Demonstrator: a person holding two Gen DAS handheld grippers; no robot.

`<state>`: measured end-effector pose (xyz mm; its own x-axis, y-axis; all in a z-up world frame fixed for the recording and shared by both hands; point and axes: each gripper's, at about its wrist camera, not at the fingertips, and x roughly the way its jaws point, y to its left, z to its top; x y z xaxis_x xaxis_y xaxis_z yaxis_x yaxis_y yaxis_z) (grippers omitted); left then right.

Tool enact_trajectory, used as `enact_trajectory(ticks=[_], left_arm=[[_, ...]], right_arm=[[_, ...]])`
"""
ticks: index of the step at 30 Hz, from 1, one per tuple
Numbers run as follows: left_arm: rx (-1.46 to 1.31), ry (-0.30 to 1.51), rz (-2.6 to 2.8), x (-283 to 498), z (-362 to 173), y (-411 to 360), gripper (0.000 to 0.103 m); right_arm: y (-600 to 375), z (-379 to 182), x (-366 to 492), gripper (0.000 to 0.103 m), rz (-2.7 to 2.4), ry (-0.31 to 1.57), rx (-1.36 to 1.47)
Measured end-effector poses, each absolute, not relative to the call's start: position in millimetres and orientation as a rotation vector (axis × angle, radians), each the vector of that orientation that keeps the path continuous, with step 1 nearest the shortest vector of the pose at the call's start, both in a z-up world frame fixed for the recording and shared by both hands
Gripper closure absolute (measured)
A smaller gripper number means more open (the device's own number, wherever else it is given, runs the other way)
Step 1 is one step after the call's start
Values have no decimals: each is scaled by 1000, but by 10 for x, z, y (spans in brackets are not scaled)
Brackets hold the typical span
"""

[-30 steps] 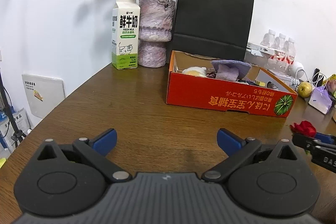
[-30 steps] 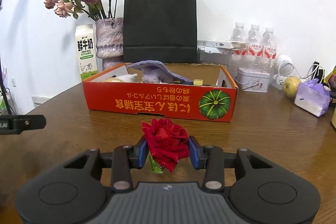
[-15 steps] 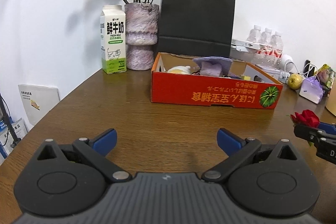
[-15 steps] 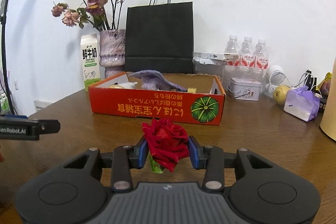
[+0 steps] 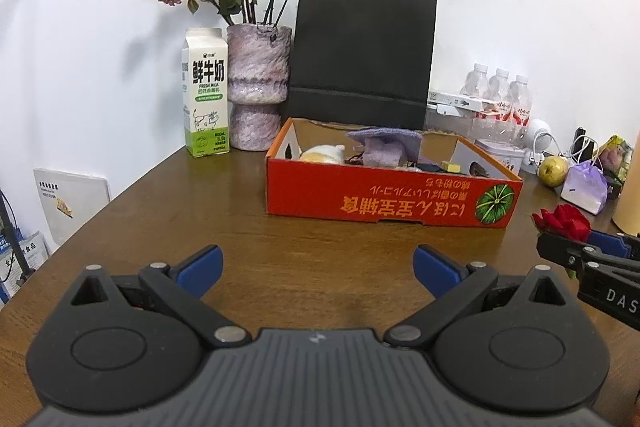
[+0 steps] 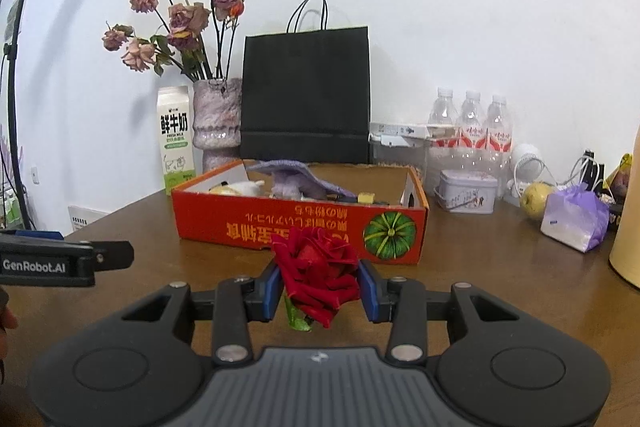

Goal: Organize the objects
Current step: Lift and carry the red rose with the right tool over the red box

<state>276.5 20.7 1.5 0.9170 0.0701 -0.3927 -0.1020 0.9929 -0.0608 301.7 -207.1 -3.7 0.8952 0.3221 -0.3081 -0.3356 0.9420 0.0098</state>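
Both views backed from red box (image 6: 300,223); rose (image 6: 318,275) still clamped.

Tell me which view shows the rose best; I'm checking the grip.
Right wrist: the rose sits centred, pinched between both pads of the right gripper. Left wrist shows it only small at the right edge.

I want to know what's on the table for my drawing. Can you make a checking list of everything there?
Surface: brown wooden table, bare in front.
Job's things: red rose; orange box holding soft toys.
Clutter: milk carton, vase of dried flowers, black bag, water bottles, tin, apple, purple pouch.
Grippers: right gripper shut on the rose; left gripper open, empty.
Cables: white cords at far right.
Surroundings: white wall.
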Motion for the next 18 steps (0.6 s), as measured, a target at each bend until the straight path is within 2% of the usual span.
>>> enact_trajectory(ticks=[18], left_arm=[[-129, 365, 130, 3282, 236, -4, 0]], right_arm=[[-1985, 173, 3473, 64, 329, 278, -29]])
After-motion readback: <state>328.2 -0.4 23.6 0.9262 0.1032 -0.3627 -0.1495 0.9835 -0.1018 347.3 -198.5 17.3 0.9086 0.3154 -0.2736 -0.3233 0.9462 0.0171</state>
